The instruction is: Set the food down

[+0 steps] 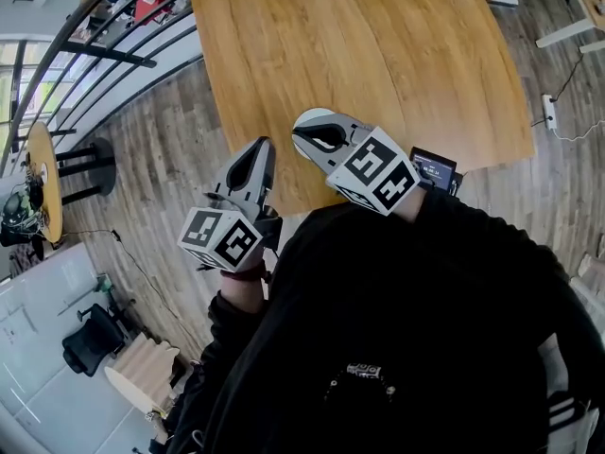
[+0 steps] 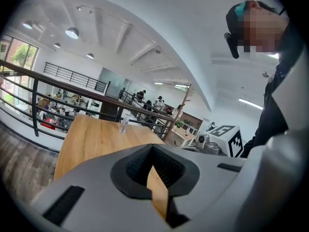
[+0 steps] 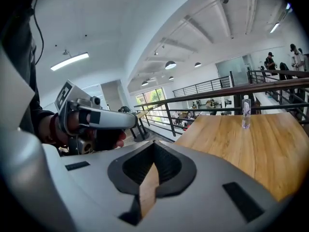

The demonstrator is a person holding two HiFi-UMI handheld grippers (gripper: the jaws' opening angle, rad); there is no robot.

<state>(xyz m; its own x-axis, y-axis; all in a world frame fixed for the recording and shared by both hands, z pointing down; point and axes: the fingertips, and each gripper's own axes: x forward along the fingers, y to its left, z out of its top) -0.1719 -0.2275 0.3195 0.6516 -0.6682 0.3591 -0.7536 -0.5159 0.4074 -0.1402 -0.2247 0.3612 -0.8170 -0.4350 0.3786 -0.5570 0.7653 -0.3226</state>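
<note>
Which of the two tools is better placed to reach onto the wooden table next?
Right, likely: the right tool is over the table; the left tool hangs at its edge. Both are shut and empty.

Both arms, in black sleeves [image 1: 397, 291], are drawn in close to the torso. In the head view the left hand-held gripper [image 1: 260, 154] points toward 12 o'clock. Its left marker cube [image 1: 220, 236] sits at the 6 o'clock end, just above the bare left wrist [image 1: 244, 287]. The right hand-held gripper [image 1: 307, 132] lies just beside it at 2 o'clock, nose aimed toward 10 o'clock, with the right marker cube [image 1: 378, 170] behind it. Each pair of jaws is pressed together with nothing between them. In the right gripper view the left hand [image 3: 75, 122] wraps its gripper's handle at 9 o'clock.
</note>
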